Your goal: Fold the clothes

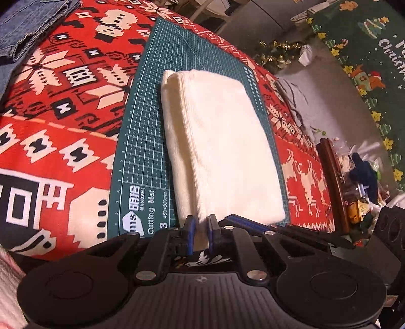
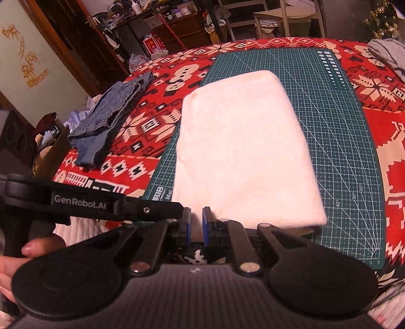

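Observation:
A folded cream-white garment (image 1: 217, 141) (image 2: 243, 151) lies on a green cutting mat (image 1: 141, 141) (image 2: 341, 126). My left gripper (image 1: 201, 227) is shut on its near edge, towards the left corner, with white cloth pinched between the blue pads. My right gripper (image 2: 197, 225) grips the same near edge close beside it, also with cloth between its pads. In the right wrist view the left gripper's black finger (image 2: 114, 205) reaches in from the left. In the left wrist view a blue-padded finger (image 1: 248, 222) of the right gripper shows just to the right.
A red patterned tablecloth (image 1: 50, 126) covers the table. Folded blue jeans (image 1: 27, 22) (image 2: 108, 119) lie at the far left, a grey cloth (image 2: 389, 55) at the far right. A person's hand (image 2: 15, 263) holds the left gripper. Beyond the table's right edge lies a green Christmas rug (image 1: 367, 63).

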The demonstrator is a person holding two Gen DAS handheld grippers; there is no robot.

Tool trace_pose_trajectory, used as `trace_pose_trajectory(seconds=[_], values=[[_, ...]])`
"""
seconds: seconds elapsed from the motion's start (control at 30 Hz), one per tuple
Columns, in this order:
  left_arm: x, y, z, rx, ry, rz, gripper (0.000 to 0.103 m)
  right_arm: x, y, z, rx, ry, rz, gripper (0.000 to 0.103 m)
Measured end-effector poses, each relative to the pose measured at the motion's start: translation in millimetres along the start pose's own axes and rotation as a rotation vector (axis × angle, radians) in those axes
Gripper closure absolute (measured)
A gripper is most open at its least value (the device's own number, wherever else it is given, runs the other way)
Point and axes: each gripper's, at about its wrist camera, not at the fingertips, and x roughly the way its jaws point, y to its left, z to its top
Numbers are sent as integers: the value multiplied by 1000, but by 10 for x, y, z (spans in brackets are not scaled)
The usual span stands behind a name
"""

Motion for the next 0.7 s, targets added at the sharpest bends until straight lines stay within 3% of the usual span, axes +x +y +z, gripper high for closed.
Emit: trace_pose_trajectory(seconds=[0.27,0.4,0.57,0.67,0.7], values=[[-6,-4,-17,22,-12,16,88,-140,-28,-16,-30,-28,-29,93],[-1,27,-21,15,-12,9,85,-253,-239,12,-26,-64,-114,94],[3,35,-27,15,-12,11,82,-295,-438,-57,8,-46,-115,99],[-3,27,-32,22,-17,18,80,-313,-422,-145,-8,-29,-132,97],[-2,31,-31,20,-17,17,80,-327,-416,-166,-11,-28,-137,91]])
